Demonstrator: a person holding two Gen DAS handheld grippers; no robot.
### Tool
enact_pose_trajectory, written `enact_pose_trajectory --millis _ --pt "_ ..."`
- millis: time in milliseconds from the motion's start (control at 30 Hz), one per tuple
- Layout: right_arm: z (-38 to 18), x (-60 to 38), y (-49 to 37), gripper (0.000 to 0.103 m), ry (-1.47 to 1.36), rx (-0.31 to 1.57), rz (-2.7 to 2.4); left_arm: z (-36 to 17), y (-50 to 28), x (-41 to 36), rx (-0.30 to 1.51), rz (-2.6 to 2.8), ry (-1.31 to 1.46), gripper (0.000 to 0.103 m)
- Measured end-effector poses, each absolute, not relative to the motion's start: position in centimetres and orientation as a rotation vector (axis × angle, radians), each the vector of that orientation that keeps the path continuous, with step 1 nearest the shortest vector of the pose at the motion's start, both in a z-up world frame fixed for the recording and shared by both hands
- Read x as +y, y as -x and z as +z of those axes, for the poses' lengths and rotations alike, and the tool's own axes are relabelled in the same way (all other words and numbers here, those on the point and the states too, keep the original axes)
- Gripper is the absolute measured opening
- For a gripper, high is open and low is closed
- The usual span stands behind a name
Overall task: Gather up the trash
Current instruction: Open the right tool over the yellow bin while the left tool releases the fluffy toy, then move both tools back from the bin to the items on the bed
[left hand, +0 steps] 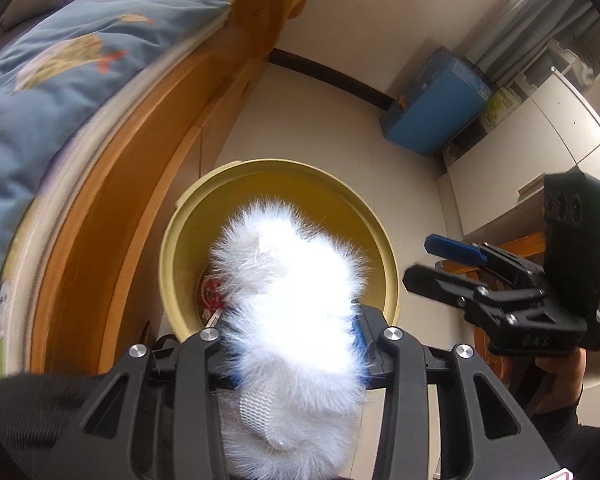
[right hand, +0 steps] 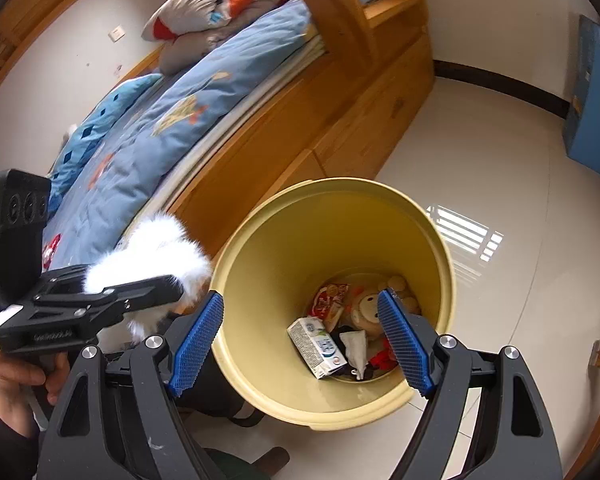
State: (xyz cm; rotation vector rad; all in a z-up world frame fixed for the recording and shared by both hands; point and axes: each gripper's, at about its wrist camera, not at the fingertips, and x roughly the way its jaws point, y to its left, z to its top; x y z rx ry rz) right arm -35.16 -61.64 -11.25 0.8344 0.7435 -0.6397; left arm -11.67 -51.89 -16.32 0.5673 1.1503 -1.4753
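Left gripper (left hand: 296,344) clamps white fluffy item (left hand: 288,280) above yellow bin (left hand: 180,240); right gripper (right hand: 300,340) open, empty. Next: release.

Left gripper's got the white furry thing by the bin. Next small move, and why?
Probably carry the white fluffy item further over the round yellow plastic bin, then release. The left gripper grips it near the rim, still beside the opening in the right wrist view.
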Motion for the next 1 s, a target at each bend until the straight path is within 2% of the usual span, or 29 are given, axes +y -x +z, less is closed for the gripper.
enact_pose_trajectory --millis 67,100,133,167,567,1000 --pt "-11.3 -62.0 35.8 0.077 -0.842 0.738 -0.656 -16.4 12.0 -52.8 1.144 -1.484 -0.572 0.053" --pt "-11.4 -62.1 36.0 0.077 -0.846 0.739 -0.664 -16.5 12.3 -53.4 1.14 -1.492 -0.58 0.067" --pt "-11.4 -62.3 36.3 0.077 -0.849 0.736 -0.673 -16.5 12.4 -53.7 1.134 -1.492 -0.585 0.077" --pt "-11.5 -62.4 36.6 0.077 -0.853 0.735 -0.682 -16.5 12.6 -53.9 1.124 -1.49 -0.586 0.079" --pt "-11.1 -62.1 35.4 0.077 -0.847 0.736 -0.643 -15.3 12.9 -52.6 1.053 -1.461 -0.591 0.085" --pt "-5.7 -58.2 27.7 0.081 -0.712 0.645 -0.401 -7.7 6.4 -42.8 0.834 -1.218 -0.45 0.095"
